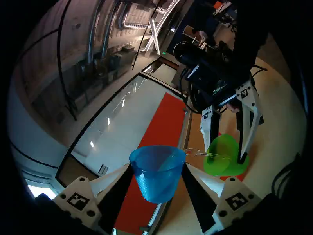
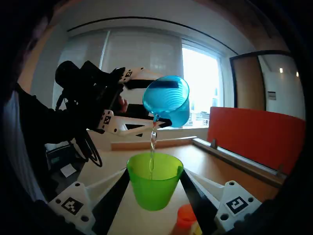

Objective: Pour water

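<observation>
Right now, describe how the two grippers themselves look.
The left gripper and right gripper match: white angular finger mounts, each bearing a black-and-white square marker, with black inner fingers. Behind them sits a bulky black body trailing looped black cables. The person's sleeve is dark.

There are two cups, one blue cup (image 1: 157, 182) and one green cup (image 2: 154, 192). Two grippers appear, the left gripper (image 1: 157, 167) and the right gripper (image 2: 155, 172).
</observation>
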Demonstrator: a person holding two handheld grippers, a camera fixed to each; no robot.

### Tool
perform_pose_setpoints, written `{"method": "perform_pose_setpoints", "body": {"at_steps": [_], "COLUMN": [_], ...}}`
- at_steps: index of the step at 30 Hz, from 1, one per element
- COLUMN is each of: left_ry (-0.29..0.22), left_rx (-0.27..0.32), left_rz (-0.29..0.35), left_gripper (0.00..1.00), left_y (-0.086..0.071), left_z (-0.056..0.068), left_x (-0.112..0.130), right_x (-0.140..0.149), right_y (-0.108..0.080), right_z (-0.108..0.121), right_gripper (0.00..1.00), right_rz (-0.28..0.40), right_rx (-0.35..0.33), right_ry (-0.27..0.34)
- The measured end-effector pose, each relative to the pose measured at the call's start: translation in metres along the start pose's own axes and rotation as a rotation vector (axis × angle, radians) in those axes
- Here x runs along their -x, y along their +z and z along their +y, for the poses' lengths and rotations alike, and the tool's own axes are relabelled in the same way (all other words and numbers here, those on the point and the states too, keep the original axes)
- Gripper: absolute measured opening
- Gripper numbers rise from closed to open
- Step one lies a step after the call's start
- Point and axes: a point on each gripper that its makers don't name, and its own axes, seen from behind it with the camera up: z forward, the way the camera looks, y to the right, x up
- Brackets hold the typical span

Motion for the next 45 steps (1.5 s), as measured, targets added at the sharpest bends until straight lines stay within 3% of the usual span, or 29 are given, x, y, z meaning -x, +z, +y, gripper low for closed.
{"method": "perform_pose_setpoints", "body": {"at_steps": [15,45], "left_ry": [0.019,0.084], "left_rx": [0.005,0.003], "left_rz": [-0.005,-0.013], "left_gripper": [0.84,0.84], "left_y": [-0.0005,-0.0003], "left_z": [0.0047,0.0010], "left_x": [0.0006,-0.0031], "right_x": [-0.0004,-0.0021], "right_y": [-0.0016,-0.0020], "right_z": [-0.0004,-0.0011], "right_gripper": [0.91,0.91], "right_rz": [0.000,0.002], "right_rx": [-0.002,-0.002], "right_ry": [-0.010,-0.018]}}
